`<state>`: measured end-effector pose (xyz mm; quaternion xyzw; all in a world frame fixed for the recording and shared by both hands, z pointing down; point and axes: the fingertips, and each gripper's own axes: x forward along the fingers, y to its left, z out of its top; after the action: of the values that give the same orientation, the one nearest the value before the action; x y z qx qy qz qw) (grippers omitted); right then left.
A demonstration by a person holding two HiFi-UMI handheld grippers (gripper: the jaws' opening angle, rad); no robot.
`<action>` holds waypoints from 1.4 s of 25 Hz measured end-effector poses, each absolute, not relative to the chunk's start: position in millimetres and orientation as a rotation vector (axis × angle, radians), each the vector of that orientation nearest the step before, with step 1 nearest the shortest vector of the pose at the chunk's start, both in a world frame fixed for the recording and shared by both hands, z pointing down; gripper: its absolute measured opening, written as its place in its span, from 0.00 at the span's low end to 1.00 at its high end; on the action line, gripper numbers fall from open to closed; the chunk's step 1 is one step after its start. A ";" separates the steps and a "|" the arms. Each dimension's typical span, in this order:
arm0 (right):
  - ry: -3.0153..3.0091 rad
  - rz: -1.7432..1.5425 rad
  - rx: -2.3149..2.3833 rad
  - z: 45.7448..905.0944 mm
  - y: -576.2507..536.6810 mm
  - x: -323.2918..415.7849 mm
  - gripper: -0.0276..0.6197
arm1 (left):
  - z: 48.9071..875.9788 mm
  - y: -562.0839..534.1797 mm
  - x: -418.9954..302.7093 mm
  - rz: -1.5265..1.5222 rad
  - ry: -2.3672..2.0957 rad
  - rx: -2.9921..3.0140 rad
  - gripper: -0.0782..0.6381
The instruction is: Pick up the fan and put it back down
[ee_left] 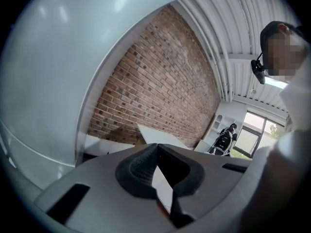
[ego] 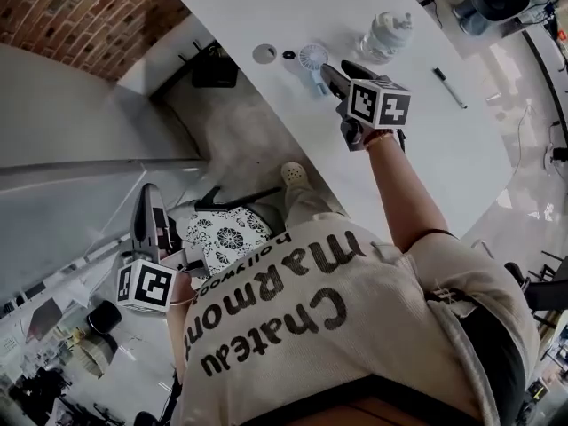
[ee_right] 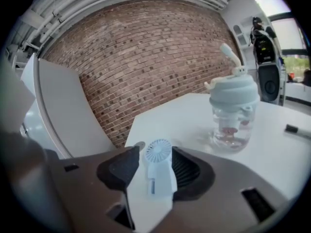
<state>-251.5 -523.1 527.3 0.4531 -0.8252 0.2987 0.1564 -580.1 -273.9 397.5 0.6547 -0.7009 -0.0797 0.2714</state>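
A small white hand-held fan [ego: 313, 59] lies flat on the white table [ego: 444, 162], its round head pointing away from me. My right gripper [ego: 343, 72] reaches over the table right behind it. In the right gripper view the fan [ee_right: 158, 171] lies between the two dark pads of the right gripper [ee_right: 155, 154]; the jaws stand open, with a gap on the left side and the right pad close to the handle. My left gripper [ego: 146, 204] hangs low beside my body, away from the table. In its own view the left gripper [ee_left: 156, 147] is shut on nothing.
A clear bottle with a pale lid [ego: 386, 34] [ee_right: 232, 113] stands just right of the fan. A black marker [ego: 450, 87] lies further right. A grey disc [ego: 264, 53] and a small black ring [ego: 289, 55] sit left of the fan. A patterned seat [ego: 222, 236] stands below the table's edge.
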 end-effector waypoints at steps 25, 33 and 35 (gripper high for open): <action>-2.105 0.599 1.174 607.0 -517.3 -277.4 0.41 | 417.5 -282.8 -573.6 -0.180 -1.864 1.746 0.11; -2.083 0.580 1.181 608.6 -519.0 -276.2 0.39 | 416.8 -275.3 -571.0 -0.193 -1.872 1.736 0.11; -2.087 0.590 1.181 607.1 -519.7 -275.8 0.38 | 416.0 -272.4 -570.6 -0.193 -1.879 1.734 0.11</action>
<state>-275.8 -519.7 607.1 0.4514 -0.7979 0.2256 0.3298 -570.6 -272.4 416.0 0.6482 -0.7025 -0.0723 0.2847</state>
